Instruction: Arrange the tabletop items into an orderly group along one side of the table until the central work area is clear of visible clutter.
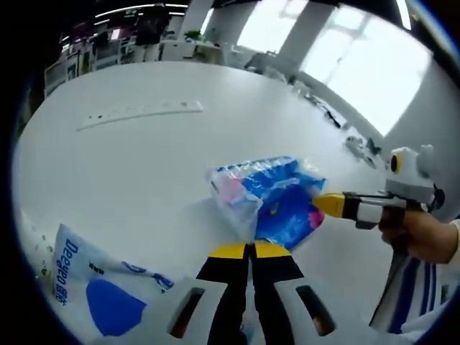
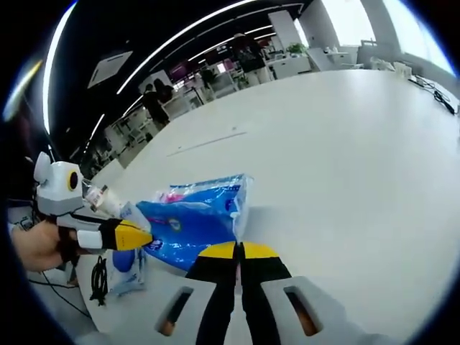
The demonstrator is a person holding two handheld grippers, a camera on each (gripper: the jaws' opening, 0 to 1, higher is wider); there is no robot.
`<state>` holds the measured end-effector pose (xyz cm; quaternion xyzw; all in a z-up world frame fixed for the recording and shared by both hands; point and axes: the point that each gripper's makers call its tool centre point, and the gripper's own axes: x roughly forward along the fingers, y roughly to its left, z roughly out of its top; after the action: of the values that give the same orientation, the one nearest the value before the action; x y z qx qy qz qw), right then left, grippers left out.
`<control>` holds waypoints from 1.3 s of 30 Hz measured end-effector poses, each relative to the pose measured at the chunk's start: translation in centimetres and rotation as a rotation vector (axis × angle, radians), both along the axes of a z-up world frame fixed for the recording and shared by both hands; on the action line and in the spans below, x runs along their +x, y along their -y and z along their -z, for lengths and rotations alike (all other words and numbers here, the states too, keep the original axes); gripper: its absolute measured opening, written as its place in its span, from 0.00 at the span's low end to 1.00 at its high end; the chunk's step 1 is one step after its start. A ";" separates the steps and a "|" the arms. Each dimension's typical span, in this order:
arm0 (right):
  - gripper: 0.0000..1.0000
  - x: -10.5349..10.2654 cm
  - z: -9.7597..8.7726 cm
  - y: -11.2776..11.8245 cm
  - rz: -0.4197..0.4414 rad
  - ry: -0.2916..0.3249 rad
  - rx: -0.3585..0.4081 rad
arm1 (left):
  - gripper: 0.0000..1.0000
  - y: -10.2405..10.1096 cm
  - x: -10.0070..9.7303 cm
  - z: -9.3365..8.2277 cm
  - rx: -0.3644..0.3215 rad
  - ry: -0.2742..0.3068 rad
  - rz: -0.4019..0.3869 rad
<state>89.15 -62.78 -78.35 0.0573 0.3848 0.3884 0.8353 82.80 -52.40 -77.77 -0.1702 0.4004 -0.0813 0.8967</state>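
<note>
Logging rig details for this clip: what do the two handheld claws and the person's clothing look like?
Both claws match. The left claw and right claw have yellow-tipped black jaws rising from white bodies with dark slots. Seen from the side, each has a white housing, a black-and-white neck and a yellow nose. The person's hand grips the handle, with a white sleeve striped in dark blue.
</note>
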 end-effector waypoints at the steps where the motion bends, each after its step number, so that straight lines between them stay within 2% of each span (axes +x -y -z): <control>1: 0.00 0.1 0.0 0.0 -0.001 -0.002 0.002 | 0.00 0.0 0.1 0.1 0.003 -0.002 -0.002; 5: 0.00 0.6 0.1 0.3 0.001 0.005 -0.004 | 0.00 0.5 0.4 0.3 -0.017 -0.013 -0.016; 9: 0.00 0.2 -0.2 1.0 0.006 -0.001 -0.004 | 0.00 1.1 0.7 0.1 -0.029 -0.002 -0.011; 23: 0.00 -0.4 -0.7 2.7 0.022 -0.010 -0.007 | 0.00 2.6 1.6 0.9 -0.019 -0.018 0.007; 31: 0.00 0.3 -0.3 3.9 0.041 -0.021 -0.011 | 0.00 3.9 2.4 1.3 -0.028 -0.023 0.016; 39: 0.00 1.1 -0.1 4.2 0.055 -0.029 0.000 | 0.00 4.3 2.9 1.5 -0.026 -0.026 0.011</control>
<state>90.23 -67.01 -78.29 0.0736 0.3949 0.3645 0.8401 85.69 -56.73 -79.30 -0.1807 0.4117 -0.0895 0.8888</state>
